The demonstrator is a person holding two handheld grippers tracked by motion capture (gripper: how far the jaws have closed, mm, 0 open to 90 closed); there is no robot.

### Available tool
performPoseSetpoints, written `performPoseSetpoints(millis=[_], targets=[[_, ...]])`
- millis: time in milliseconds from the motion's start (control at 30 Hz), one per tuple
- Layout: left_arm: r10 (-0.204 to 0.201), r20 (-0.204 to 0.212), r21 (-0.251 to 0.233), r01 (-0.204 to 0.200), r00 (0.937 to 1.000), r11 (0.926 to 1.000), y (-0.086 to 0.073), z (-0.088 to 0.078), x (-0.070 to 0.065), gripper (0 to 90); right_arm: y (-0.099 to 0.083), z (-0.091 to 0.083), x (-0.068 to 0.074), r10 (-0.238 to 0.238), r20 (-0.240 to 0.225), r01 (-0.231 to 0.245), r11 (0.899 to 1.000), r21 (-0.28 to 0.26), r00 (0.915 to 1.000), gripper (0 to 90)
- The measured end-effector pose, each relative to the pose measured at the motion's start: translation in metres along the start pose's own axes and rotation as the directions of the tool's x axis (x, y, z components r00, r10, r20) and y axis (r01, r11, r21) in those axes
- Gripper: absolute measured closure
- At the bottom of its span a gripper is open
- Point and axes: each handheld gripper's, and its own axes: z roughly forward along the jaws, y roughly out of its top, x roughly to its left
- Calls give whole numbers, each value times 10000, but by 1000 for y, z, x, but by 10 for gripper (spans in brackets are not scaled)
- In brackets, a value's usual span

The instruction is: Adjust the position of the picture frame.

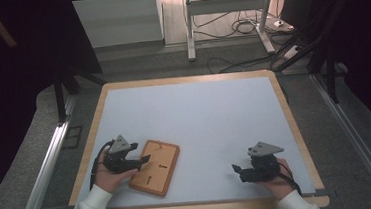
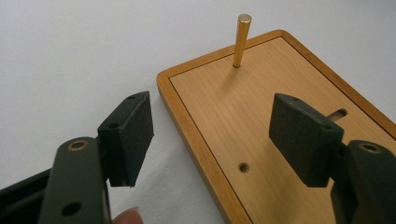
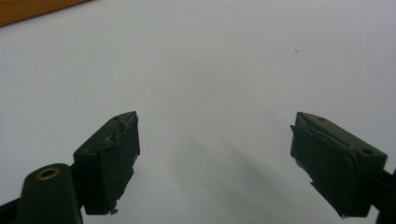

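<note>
Left claw [image 2: 210, 140] agape (astride wooden board [image 2: 280, 140])

My high view sits above the near edge, looking forward and down over the whole white surface [image 1: 199, 118]. The left gripper [image 1: 127, 156] rides at about 8 o'clock there; its camera looks low and close along spread jaws toward 3 o'clock, onto the wooden board [image 2: 261, 140] with its brass peg [image 2: 242, 41]. I see that board [image 1: 156, 166] from above too. The right gripper [image 1: 251, 172], at 5 o'clock, faces 9 o'clock, close over bare surface.
</note>
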Motion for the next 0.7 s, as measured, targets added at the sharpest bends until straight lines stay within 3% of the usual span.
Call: performPoseSetpoints(millis=[300, 467, 700], targets=[[-81, 19, 83, 81, 10000, 9999, -1, 1, 2, 299, 23, 23, 30, -845, -710, 833, 9963, -192, 9939, 171], [-382, 101, 4, 382, 9992, 9993, 0, 0, 3, 291, 36, 34, 40, -727, -1064, 701, 9971, -288, 9917, 182], [-374, 107, -18, 375, 9992, 9993, -1, 0, 2, 288, 54, 50, 54, -1059, -1257, 1023, 9941, -348, 9864, 188]])
